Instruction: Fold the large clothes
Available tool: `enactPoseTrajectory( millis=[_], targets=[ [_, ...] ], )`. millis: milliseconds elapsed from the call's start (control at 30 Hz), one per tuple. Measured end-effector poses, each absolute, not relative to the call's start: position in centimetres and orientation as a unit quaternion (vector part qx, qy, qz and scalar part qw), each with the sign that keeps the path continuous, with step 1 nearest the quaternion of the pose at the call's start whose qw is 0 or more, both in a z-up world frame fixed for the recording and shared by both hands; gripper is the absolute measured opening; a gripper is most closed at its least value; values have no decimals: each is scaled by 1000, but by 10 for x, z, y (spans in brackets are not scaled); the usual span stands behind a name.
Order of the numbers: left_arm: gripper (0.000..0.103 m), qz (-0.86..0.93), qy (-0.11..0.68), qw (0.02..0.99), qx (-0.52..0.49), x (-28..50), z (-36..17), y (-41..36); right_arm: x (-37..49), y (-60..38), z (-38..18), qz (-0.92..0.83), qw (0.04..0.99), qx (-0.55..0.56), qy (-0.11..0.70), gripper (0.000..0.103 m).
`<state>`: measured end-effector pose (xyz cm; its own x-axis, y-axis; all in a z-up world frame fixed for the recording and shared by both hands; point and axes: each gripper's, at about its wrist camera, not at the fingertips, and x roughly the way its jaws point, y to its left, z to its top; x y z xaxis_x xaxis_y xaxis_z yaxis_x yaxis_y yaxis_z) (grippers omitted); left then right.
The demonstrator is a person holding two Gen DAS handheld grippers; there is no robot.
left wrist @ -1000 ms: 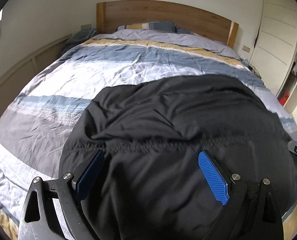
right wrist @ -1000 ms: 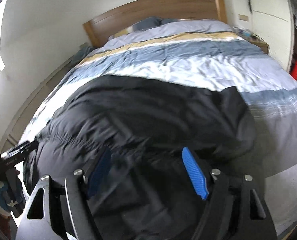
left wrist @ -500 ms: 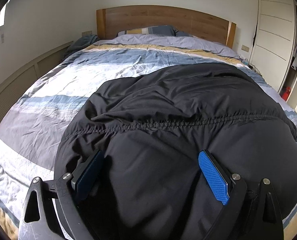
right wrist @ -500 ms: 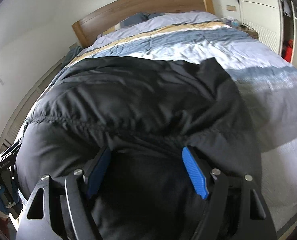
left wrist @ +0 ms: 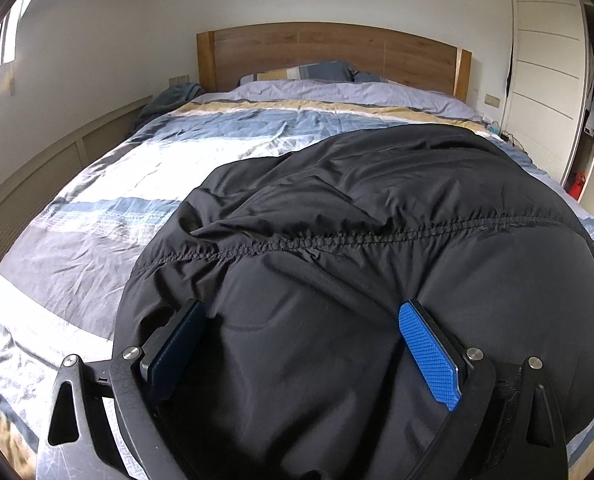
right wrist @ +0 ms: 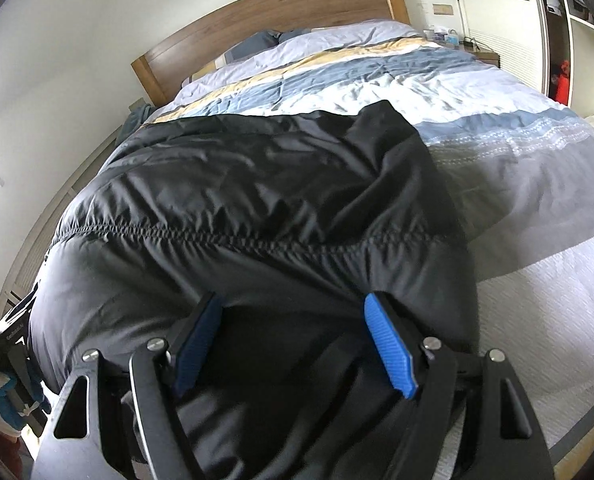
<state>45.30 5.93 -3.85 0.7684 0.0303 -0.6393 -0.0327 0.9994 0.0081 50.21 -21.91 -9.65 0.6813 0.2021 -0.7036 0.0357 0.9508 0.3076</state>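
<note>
Garment: black, bunched – fills the view from centre to 6 o'clock
Gripper: jaws wide, cloth between them
Headboard: 12 o'clock

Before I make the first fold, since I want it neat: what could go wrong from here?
1. The black garment lies rumpled, with ridges above its gathered seam; folding now would probably press those creases in.
2. The left gripper and the right gripper stand with jaws wide and fabric only bunched between them, so a lift may slip.
</note>
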Motion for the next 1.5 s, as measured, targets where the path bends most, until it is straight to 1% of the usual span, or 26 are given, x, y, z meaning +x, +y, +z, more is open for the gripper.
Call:
enactPoseTrajectory(
  millis=[333,533,600,733,800,833,1033,1100,1233,1267,1300,1367,1500],
  targets=[
    [98,16,350,937,-3,449,-37,61,488,-238,-93,26,902,156,403,73],
    [100,-1,366,931,-12,442,-26,72,473,-258,-90,9,898,169,406,73],
    [103,1,353,935,-22,433,-15,85,467,-266,-86,1,898,174,405,73],
    [103,9,343,938,-58,424,0,122,460,-289,-75,-12,899,191,395,74],
    [103,17,349,934,-74,425,0,142,461,-301,-74,-11,895,209,394,79],
    [102,19,353,932,-80,426,-1,150,463,-306,-76,-9,892,220,394,79],
    [102,-12,406,901,-154,442,-32,185,488,-321,-104,28,859,293,420,80],
    [102,-32,425,885,-186,449,-50,192,495,-322,-116,38,846,311,431,80],
    [102,-65,455,854,-244,462,-84,202,510,-325,-157,77,801,381,455,81],
    [102,-75,461,846,-257,464,-91,204,512,-325,-167,86,791,397,458,83],
    [102,-91,472,832,-278,469,-103,206,515,-325,-174,92,783,409,459,88],
    [102,-123,482,808,-316,474,-119,206,518,-324,-187,111,770,433,455,92],
    [102,-172,488,762,-390,483,-137,207,528,-306,-194,182,744,460,449,94]
  ],
)
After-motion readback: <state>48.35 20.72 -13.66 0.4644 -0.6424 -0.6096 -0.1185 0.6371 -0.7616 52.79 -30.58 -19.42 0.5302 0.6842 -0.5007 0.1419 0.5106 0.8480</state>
